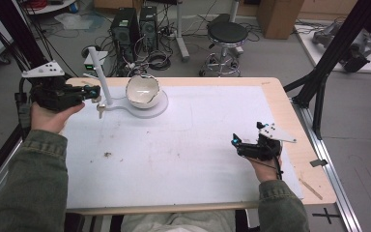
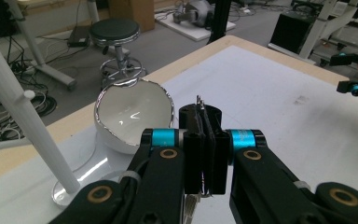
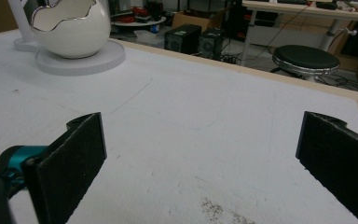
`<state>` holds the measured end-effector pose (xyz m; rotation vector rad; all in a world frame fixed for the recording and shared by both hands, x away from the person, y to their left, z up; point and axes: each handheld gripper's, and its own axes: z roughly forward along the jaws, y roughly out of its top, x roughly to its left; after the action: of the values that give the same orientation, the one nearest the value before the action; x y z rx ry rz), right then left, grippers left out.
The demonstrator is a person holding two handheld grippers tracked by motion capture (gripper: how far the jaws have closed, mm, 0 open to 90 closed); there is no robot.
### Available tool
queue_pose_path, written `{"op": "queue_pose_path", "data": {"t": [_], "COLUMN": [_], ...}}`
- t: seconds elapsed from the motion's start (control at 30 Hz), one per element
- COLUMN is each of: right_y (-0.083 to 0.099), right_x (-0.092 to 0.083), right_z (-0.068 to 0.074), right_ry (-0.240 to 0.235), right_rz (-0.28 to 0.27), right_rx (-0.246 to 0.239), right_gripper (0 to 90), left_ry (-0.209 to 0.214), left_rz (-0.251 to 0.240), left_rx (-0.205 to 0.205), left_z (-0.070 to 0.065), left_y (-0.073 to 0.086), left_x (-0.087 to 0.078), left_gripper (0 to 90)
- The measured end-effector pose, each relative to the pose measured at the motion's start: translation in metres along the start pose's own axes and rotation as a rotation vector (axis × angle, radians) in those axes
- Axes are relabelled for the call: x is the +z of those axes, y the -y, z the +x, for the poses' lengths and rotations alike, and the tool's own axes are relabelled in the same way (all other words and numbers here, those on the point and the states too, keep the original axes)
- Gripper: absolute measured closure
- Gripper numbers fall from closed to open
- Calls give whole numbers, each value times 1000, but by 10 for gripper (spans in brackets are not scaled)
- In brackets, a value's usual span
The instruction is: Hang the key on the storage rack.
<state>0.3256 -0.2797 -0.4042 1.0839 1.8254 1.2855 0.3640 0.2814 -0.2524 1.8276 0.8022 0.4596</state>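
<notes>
While your left gripper (image 2: 204,140) pinches a thin metal piece (image 2: 199,101) beside the egg-shaped bowl (image 1: 143,91), your right gripper (image 1: 241,143) waits wide open, empty; next, hanging it on the white stand (image 1: 100,77) likely demands careful aim.

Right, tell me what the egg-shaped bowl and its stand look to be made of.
Bowl: looks like glazed white ceramic, given the sharp glossy highlights inside; the jagged rim has a mirror-like silver edge, probably metallic plating. Stand: matt white, smooth and uniform, likely plastic or painted metal; its slim post looks the same.

floor: grey concrete (image 1: 270,53) | stool (image 1: 227,34) | computer towers (image 1: 125,26) | cardboard boxes (image 1: 280,14)
</notes>
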Motion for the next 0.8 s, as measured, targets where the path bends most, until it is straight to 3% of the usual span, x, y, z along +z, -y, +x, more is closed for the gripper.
{"op": "queue_pose_path", "data": {"t": [0.17, 0.4, 0.5, 0.8], "right_y": [0, 1, 1, 2], "right_x": [-1, -1, -2, -2], "right_z": [-1, -1, -2, -2], "right_ry": [2, 1, 3, 10], "right_rz": [2, 4, 4, 12], "right_rx": [0, 0, -2, -11], "right_gripper": [5, 5, 5, 5], "left_ry": [-39, -47, -59, -82], "left_rz": [24, 21, 7, 26], "left_rx": [5, -1, -39, -68], "left_z": [10, 23, 38, 59], "left_y": [-13, -22, -20, -21], "left_x": [5, 9, 11, 14], "left_gripper": [876, 876, 876, 876]}}
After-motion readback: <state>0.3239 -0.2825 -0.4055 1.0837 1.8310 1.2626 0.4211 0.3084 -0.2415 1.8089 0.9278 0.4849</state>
